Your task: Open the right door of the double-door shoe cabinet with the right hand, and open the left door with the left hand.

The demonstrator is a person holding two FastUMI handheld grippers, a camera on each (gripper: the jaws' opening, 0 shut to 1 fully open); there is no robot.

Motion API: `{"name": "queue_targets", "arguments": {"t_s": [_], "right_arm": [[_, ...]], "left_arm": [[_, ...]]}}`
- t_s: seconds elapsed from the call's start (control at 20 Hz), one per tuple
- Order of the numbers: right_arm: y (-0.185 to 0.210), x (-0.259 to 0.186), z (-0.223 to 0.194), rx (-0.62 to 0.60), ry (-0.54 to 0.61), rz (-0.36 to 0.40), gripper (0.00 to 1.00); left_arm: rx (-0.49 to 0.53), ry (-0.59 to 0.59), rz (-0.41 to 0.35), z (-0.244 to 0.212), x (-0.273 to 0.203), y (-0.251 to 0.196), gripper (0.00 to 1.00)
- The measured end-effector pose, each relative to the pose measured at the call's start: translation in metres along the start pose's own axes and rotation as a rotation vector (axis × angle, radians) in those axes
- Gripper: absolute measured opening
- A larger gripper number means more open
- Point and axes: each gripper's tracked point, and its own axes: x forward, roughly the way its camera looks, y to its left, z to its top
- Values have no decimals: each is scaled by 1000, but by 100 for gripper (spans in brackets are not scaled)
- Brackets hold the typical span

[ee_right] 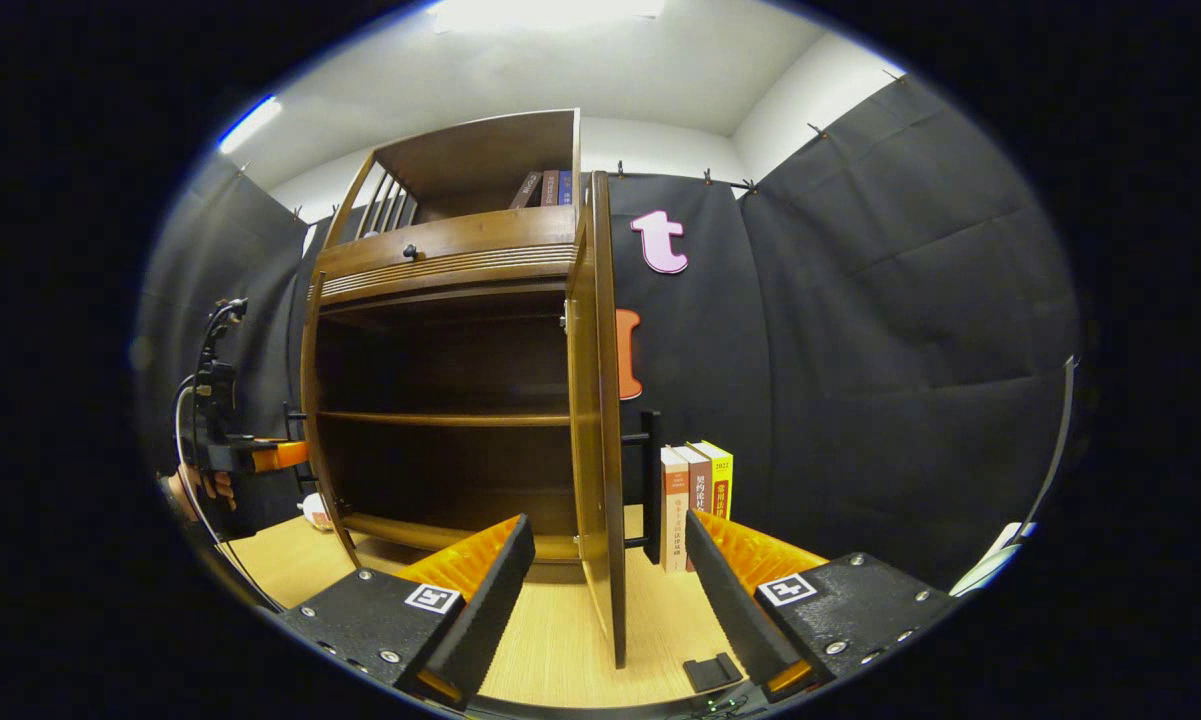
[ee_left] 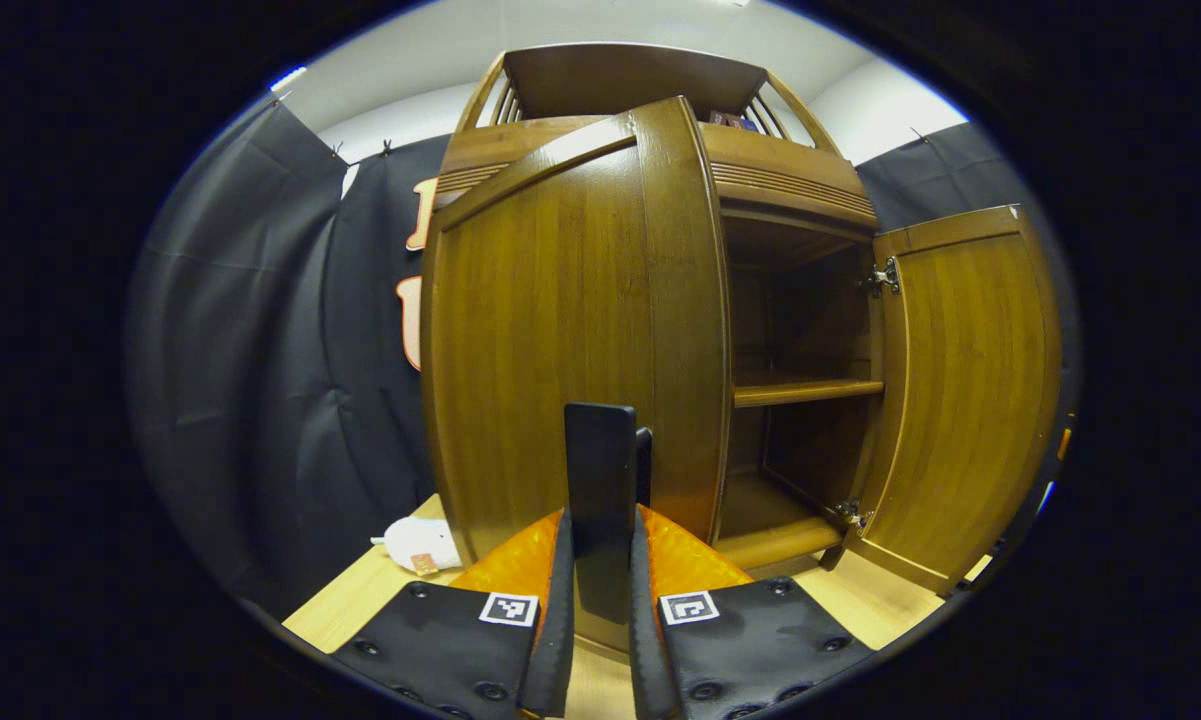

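Note:
The brown wooden shoe cabinet (ee_right: 440,260) stands with both doors swung out. In the left gripper view the left door (ee_left: 560,330) faces me, and its black bar handle (ee_left: 600,470) is clamped between the fingers of my left gripper (ee_left: 600,520). The right door (ee_left: 960,390) hangs wide open beside it. In the right gripper view that right door (ee_right: 600,400) is edge-on between the spread fingers of my right gripper (ee_right: 608,530), which is open and touches nothing. Its black handle (ee_right: 650,480) sticks out to the right. Far left, a hand holds the left gripper (ee_right: 280,455) at the left door.
Inside, the cabinet's bare shelf (ee_right: 440,418) shows. Three upright books (ee_right: 695,500) stand on the light wooden surface (ee_right: 560,620) right of the open right door. A small black object (ee_right: 710,670) lies near my right fingers. A white soft toy (ee_left: 420,543) lies left of the cabinet.

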Motion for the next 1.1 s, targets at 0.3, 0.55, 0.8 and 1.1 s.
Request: {"name": "queue_targets", "arguments": {"t_s": [0.3,0.55,0.8,1.1], "right_arm": [[14,0,7,29,-18,5,93],[28,4,15,37,-23,-1,93],[45,5,22,26,-31,-7,93],[65,0,20,24,-31,-33,93]], "left_arm": [[0,-47,112,1,-44,63,25],[-7,-63,110,2,-52,103,14],[-55,-62,44,-3,-57,136,7],[-23,-98,-35,-5,-56,163,4]]}}
